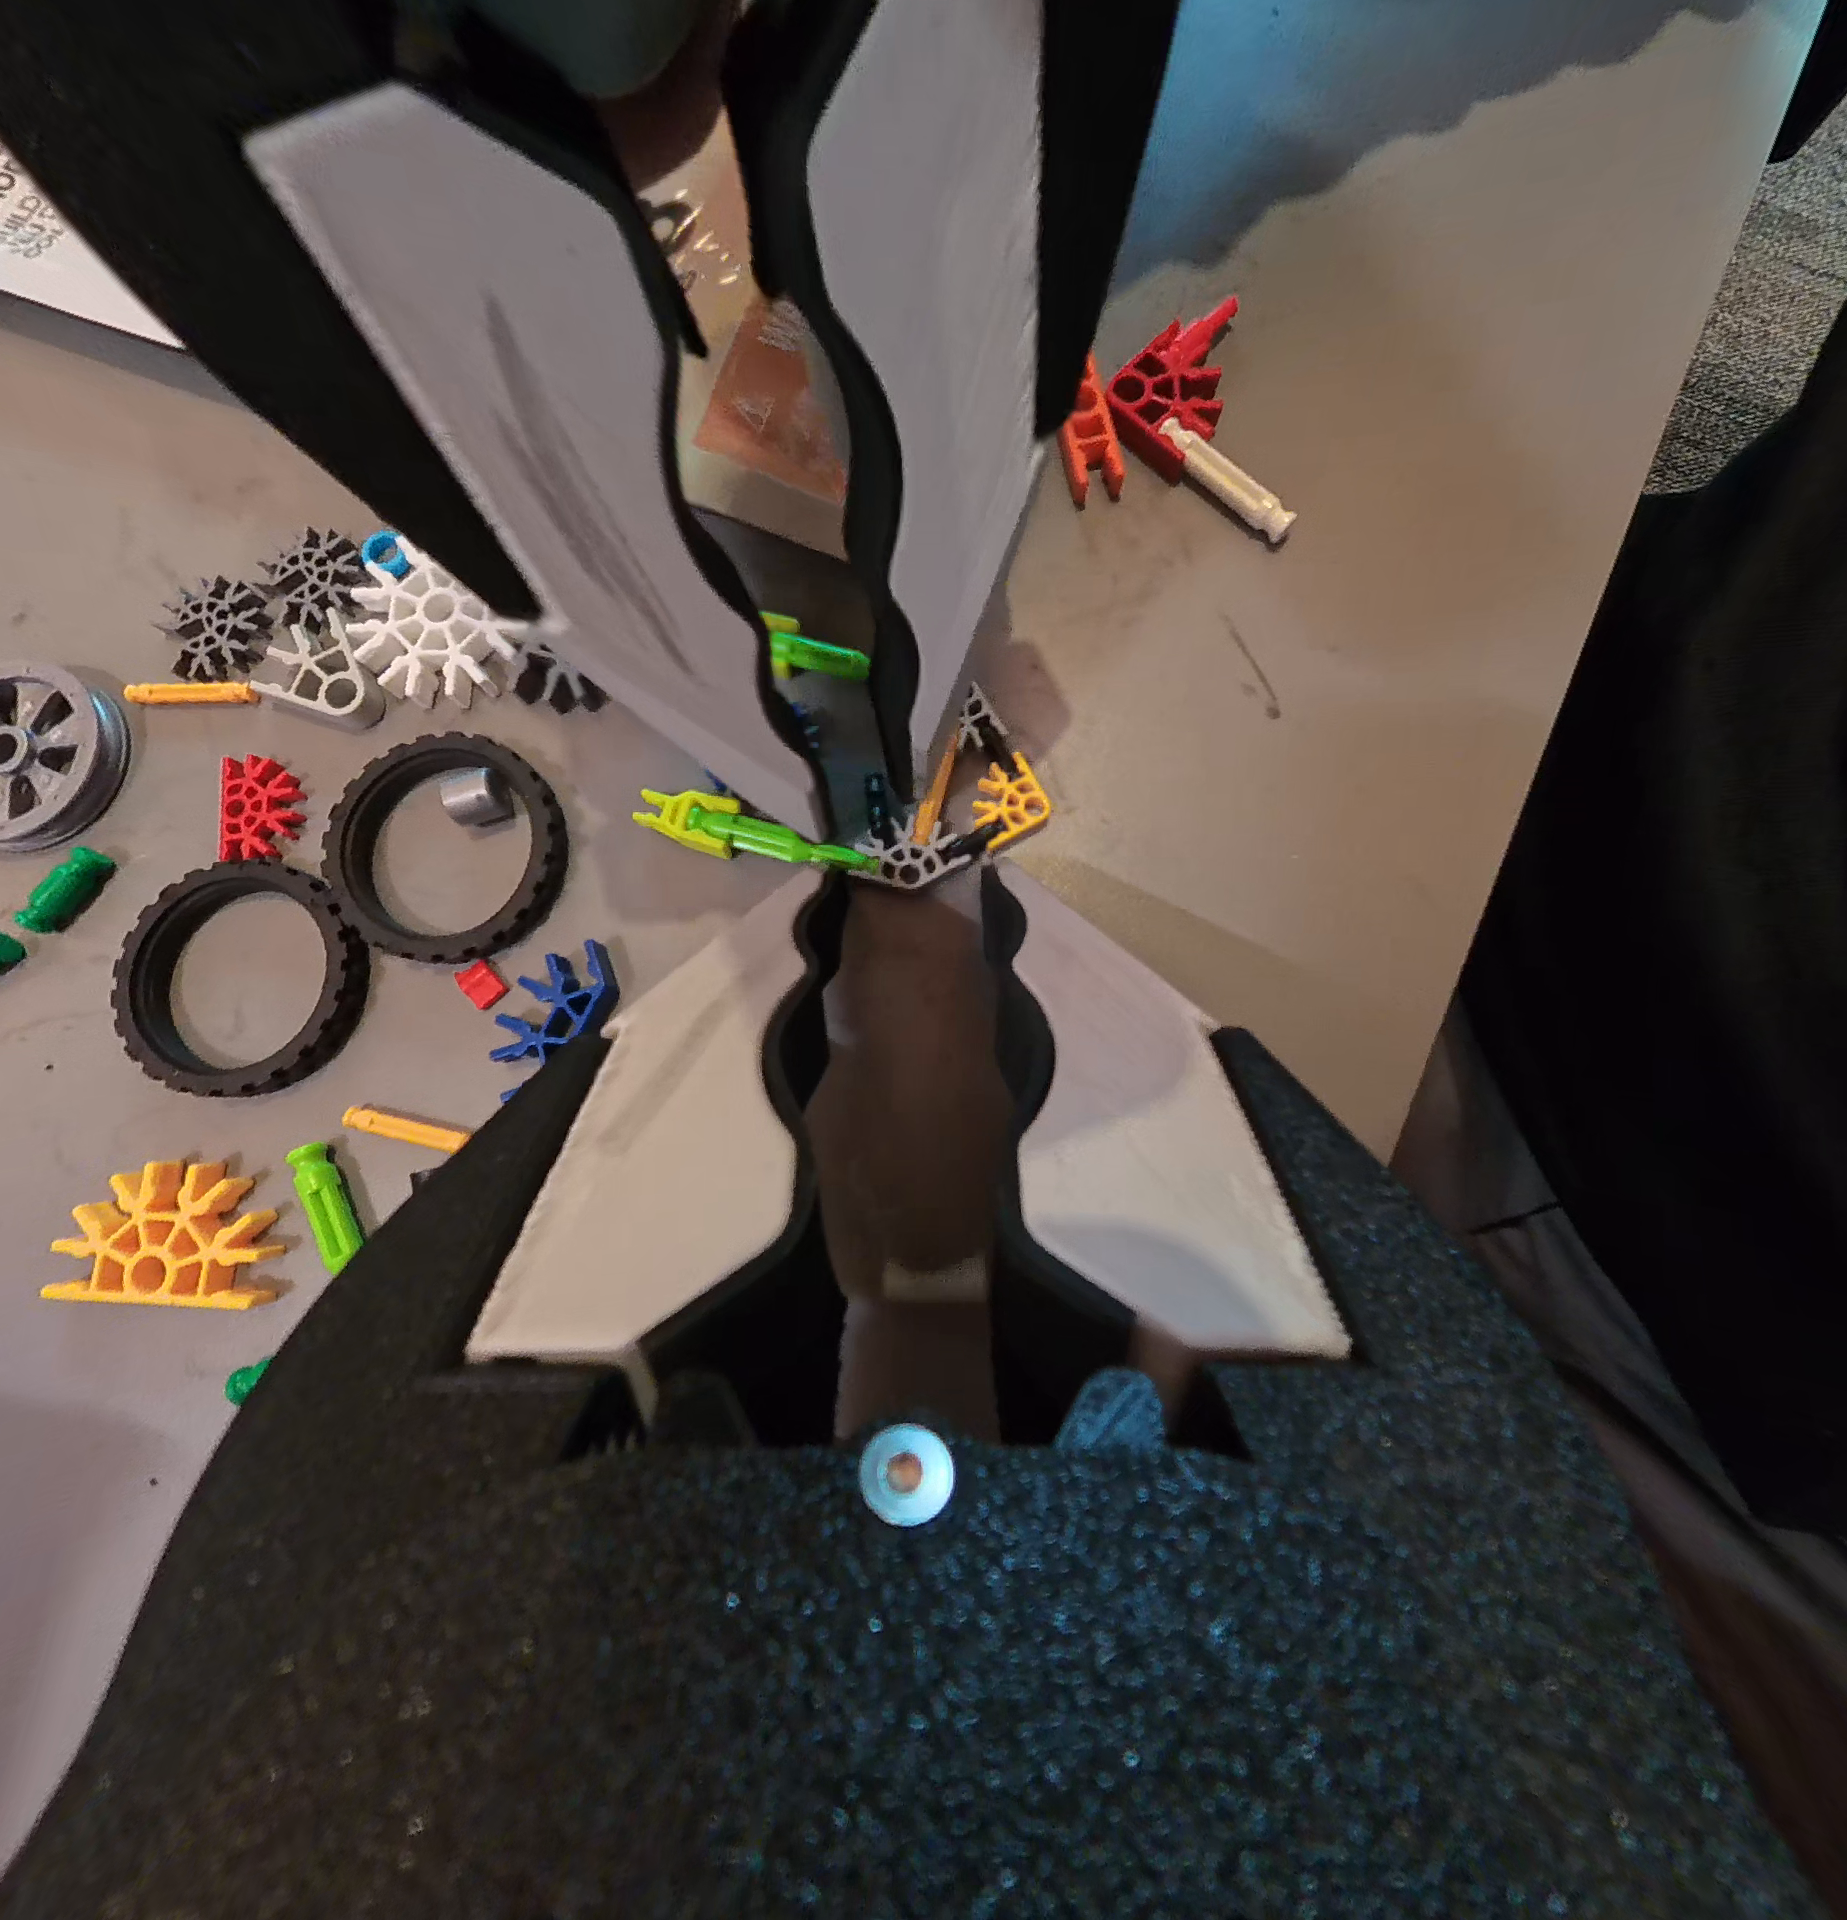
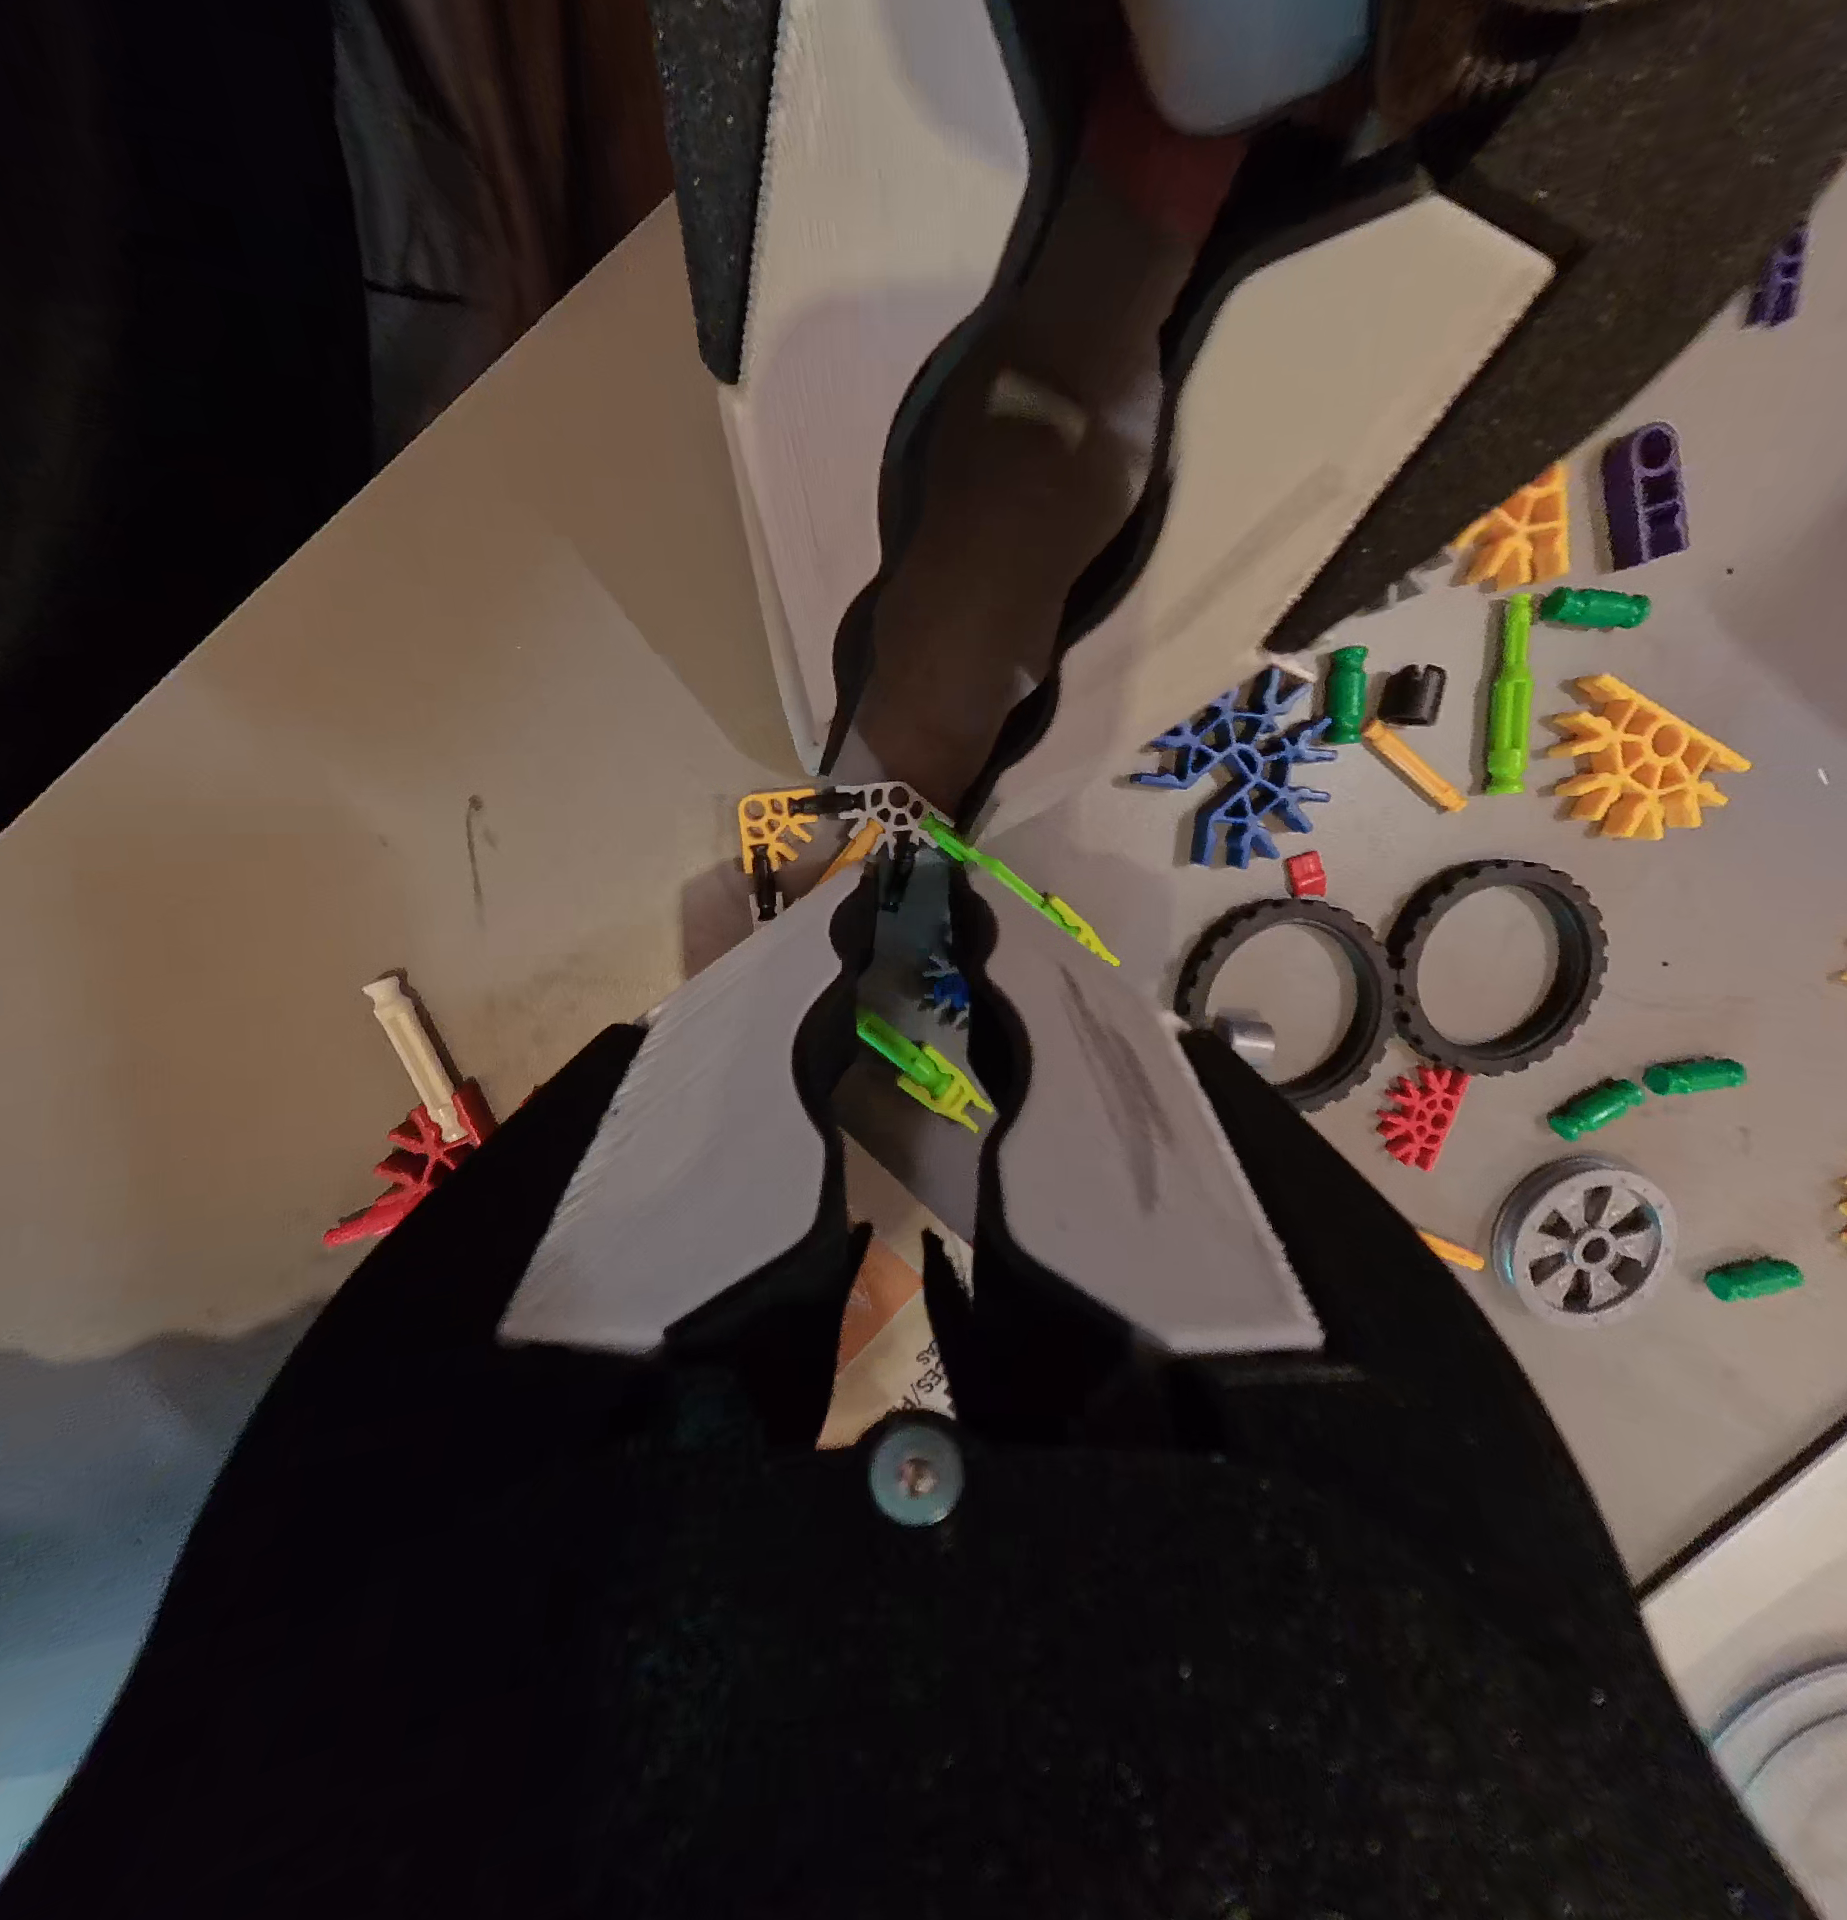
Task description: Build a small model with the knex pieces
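A small assembly hangs between my two grippers above the grey table [image 1: 1262,831]. It is a grey connector [image 1: 903,862] joined to a yellow connector [image 1: 1014,805], a lime green rod [image 1: 763,831], short black rods and an orange rod. My left gripper [image 1: 903,875] is shut on the grey connector [image 2: 888,805]. My right gripper [image 2: 901,878] comes from the opposite side, its tips closed around a short black rod [image 2: 898,871] plugged into that connector. The right gripper also shows at the top of the left wrist view [image 1: 867,816], and the left gripper at the top of the right wrist view [image 2: 898,784].
Loose parts lie on the table: two black tyres [image 1: 446,847] [image 1: 238,977], a grey wheel hub [image 1: 36,753], white [image 1: 431,623], blue [image 1: 560,1003], yellow [image 1: 166,1236] and red [image 1: 1168,390] connectors, and green rods. The table edge [image 2: 275,623] runs close beside the grippers. The grippers are tip to tip, or close to it. From either gripper's tips it is about 15 cm to the grey wheel hub [image 1: 36,753].
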{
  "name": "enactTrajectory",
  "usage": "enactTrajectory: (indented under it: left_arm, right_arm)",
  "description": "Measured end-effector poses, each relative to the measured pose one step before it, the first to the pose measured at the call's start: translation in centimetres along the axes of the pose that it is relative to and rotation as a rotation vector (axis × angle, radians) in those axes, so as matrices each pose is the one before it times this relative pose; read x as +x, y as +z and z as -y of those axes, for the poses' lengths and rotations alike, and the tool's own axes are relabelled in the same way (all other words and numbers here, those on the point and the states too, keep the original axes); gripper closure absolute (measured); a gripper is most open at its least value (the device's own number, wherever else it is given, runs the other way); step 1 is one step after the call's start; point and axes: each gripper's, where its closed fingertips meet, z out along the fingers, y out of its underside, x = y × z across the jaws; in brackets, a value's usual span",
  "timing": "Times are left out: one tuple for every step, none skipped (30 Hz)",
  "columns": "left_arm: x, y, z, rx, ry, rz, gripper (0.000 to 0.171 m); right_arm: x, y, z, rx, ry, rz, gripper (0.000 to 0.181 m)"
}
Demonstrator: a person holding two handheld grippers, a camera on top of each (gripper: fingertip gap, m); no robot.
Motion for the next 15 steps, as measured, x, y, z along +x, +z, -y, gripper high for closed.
enactTrajectory:
  left_arm:
    - [0.025, 0.001, 0.002, 0.00001, 0.0012, -0.0008, 0.147]
    - [-0.006, 0.000, 0.000, 0.00002, 0.0000, 0.0004, 0.147]
    - [0.010, -0.003, 0.001, 0.00048, -0.0003, -0.0002, 0.147]
    - [0.024, 0.004, -0.007, 0.00042, -0.0001, -0.0012, 0.147]
    - [0.005, 0.000, 0.000, -0.00002, -0.0001, -0.0003, 0.147]
    - [-0.003, -0.001, 0.010, -0.00049, 0.0002, 0.0003, 0.147]
    - [0.016, 0.004, -0.001, -0.00096, 0.0015, -0.0001, 0.147]
    - [0.001, 0.004, -0.003, -0.00127, 0.0013, 0.0001, 0.147]
    - [-0.004, -0.004, 0.002, -0.00118, 0.0006, -0.0009, 0.147]
    - [0.001, 0.008, 0.002, -0.00098, 0.0013, -0.0009, 0.147]
    - [0.003, 0.013, 0.011, -0.00034, 0.0011, -0.0010, 0.147]
    - [-0.005, 0.021, 0.019, -0.00036, -0.0003, -0.0011, 0.147]
    - [-0.008, 0.013, 0.007, -0.00109, 0.0005, -0.0002, 0.147]
    - [-0.005, -0.006, 0.002, -0.00108, 0.0016, -0.0002, 0.147]
    - [0.000, 0.001, -0.006, -0.00115, 0.0008, -0.0002, 0.147]
  right_arm:
    - [0.088, -0.223, 0.067, 0.0103, 0.0116, -0.0030, 0.169]
    - [0.082, -0.251, 0.109, 0.0133, 0.0109, -0.0037, 0.169]
    - [0.082, -0.244, 0.111, 0.0136, 0.0094, -0.0043, 0.169]
    - [0.105, -0.216, 0.050, 0.0097, 0.0141, -0.0035, 0.174]
    - [-0.030, -0.122, -0.022, 0.0052, 0.0172, 0.0043, 0.179]
    - [-0.204, 0.003, -0.108, -0.0022, 0.0120, 0.0115, 0.180]
    - [-0.174, 0.107, -0.111, -0.0034, 0.0016, 0.0046, 0.181]
    - [-0.161, 0.187, -0.151, -0.0066, -0.0009, 0.0039, 0.181]
    - [-0.054, 0.208, -0.154, -0.0080, -0.0008, -0.0019, 0.181]
    - [0.012, 0.188, -0.150, -0.0075, -0.0019, -0.0044, 0.181]
    - [-0.013, 0.182, -0.139, -0.0071, -0.0034, -0.0019, 0.181]
    - [0.025, 0.134, -0.059, -0.0027, -0.0033, -0.0035, 0.181]
    - [0.010, 0.043, 0.088, 0.0042, 0.0001, -0.0005, 0.181]
    - [-0.001, 0.015, 0.038, 0.0008, -0.0045, -0.0017, 0.181]
    - [0.022, -0.004, 0.001, -0.0020, -0.0045, -0.0027, 0.181]
